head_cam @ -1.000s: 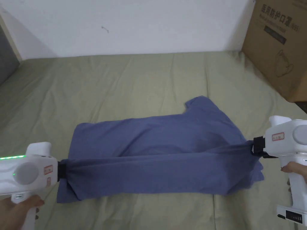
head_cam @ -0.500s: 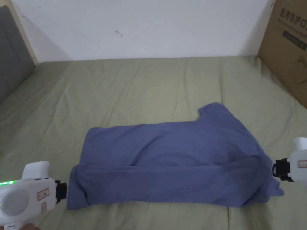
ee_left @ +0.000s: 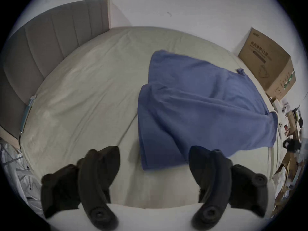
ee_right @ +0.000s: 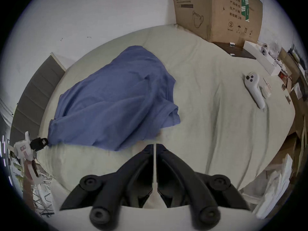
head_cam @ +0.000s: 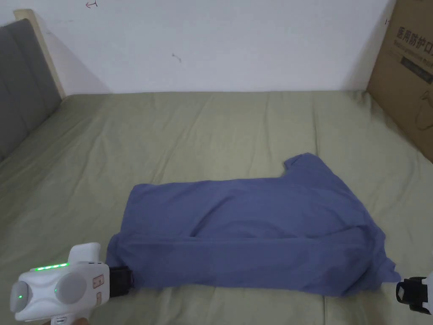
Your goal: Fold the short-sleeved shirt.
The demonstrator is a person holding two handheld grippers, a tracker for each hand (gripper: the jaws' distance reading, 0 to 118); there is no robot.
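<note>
In the left gripper view the left claw (ee_left: 154, 158) stands wide open, its two black jaws spread far apart with bare sheet between them and nothing held; the near corner of the blue short-sleeved shirt (ee_left: 200, 111) lies just ahead of it toward 12 o'clock. In the head view this claw sits at 7 o'clock, its tip right at the shirt's lower left corner. In the right gripper view the right claw (ee_right: 155, 148) is nearly closed, a thin slit left between the jaws, gripping nothing, with the shirt's edge just beyond its tips at 11 o'clock. The shirt lies on the green bed (head_cam: 203, 127), its near long side folded over the middle and one sleeve pointing to 1 o'clock in the head view. A cardboard box (head_cam: 408, 72) stands at 2 o'clock, a grey headboard (head_cam: 21, 80) at 10 o'clock, and a white controller (ee_right: 254, 89) lies on the bed at 2 o'clock in the right gripper view.
</note>
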